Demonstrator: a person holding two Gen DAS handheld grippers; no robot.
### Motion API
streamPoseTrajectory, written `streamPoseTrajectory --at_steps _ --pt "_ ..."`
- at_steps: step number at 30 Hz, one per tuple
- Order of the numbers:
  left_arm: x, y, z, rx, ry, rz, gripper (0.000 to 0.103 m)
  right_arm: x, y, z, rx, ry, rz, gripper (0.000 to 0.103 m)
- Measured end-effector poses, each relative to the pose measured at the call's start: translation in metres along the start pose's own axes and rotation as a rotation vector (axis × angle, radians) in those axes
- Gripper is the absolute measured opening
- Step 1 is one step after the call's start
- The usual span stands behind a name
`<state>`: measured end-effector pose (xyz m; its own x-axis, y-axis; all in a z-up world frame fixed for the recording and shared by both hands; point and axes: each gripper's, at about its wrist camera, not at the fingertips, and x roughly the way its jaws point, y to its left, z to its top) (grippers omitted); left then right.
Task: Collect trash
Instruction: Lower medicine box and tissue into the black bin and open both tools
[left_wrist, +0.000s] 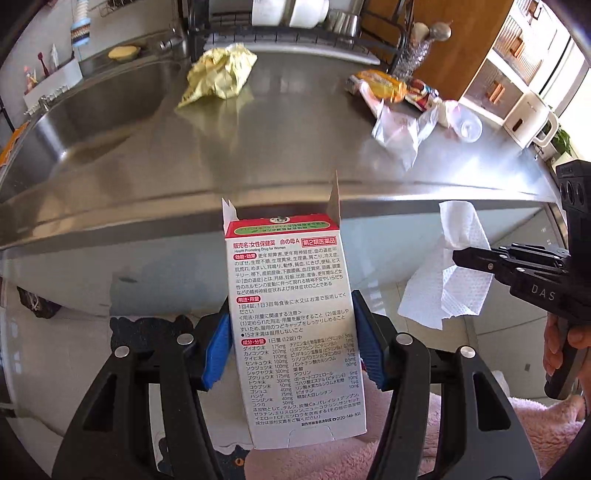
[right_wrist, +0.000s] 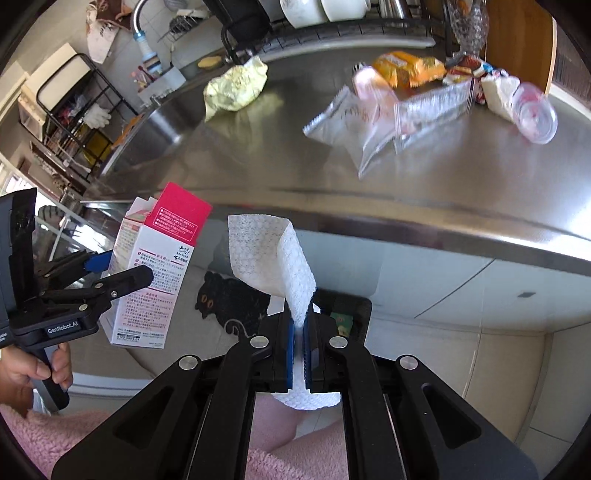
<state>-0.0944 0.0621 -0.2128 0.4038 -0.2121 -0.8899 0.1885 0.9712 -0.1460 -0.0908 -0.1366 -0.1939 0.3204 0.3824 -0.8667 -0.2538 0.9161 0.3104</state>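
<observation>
Left tongs (left_wrist: 291, 343) pinch a medicine box (left_wrist: 295, 325) mid-frame; right tongs (right_wrist: 299, 332) squeeze a white paper towel (right_wrist: 273, 258) mid-frame.

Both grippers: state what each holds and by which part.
Left gripper clamps the medicine box across its lower side walls. Right gripper is shut on the paper towel, pinching its lower middle.

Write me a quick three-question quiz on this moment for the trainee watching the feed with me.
1. True or false: the left gripper holds the medicine box.
2. What is pinched in the right gripper? A) paper towel B) clear cup C) orange snack bag
3. Which crumpled item on the steel counter lies nearest the sink?

Key
1. True.
2. A, the paper towel.
3. The yellow wrapper.
</observation>
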Motion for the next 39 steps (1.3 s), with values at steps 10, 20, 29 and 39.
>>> streamPoseTrajectory --at_steps 10,20,29,39 --pt "0.113 0.011 -0.034 0.03 0.121 -0.034 0.056 0.097 -0.033 -0.043 0.13 0.089 -0.035 0.005" --pt "0.206 0.02 -0.054 0.02 0.186 -0.02 0.057 0.19 -0.048 -0.071 0.21 0.175 -0.053 0.005" --pt "0.234 0.032 -0.059 -0.008 0.254 -0.051 0.062 0.224 -0.054 -0.064 0.253 0.233 -0.076 0.005" --pt "0.215 0.042 -0.053 -0.036 0.239 -0.02 0.078 0.228 -0.055 -0.055 0.275 0.264 -0.065 0.013"
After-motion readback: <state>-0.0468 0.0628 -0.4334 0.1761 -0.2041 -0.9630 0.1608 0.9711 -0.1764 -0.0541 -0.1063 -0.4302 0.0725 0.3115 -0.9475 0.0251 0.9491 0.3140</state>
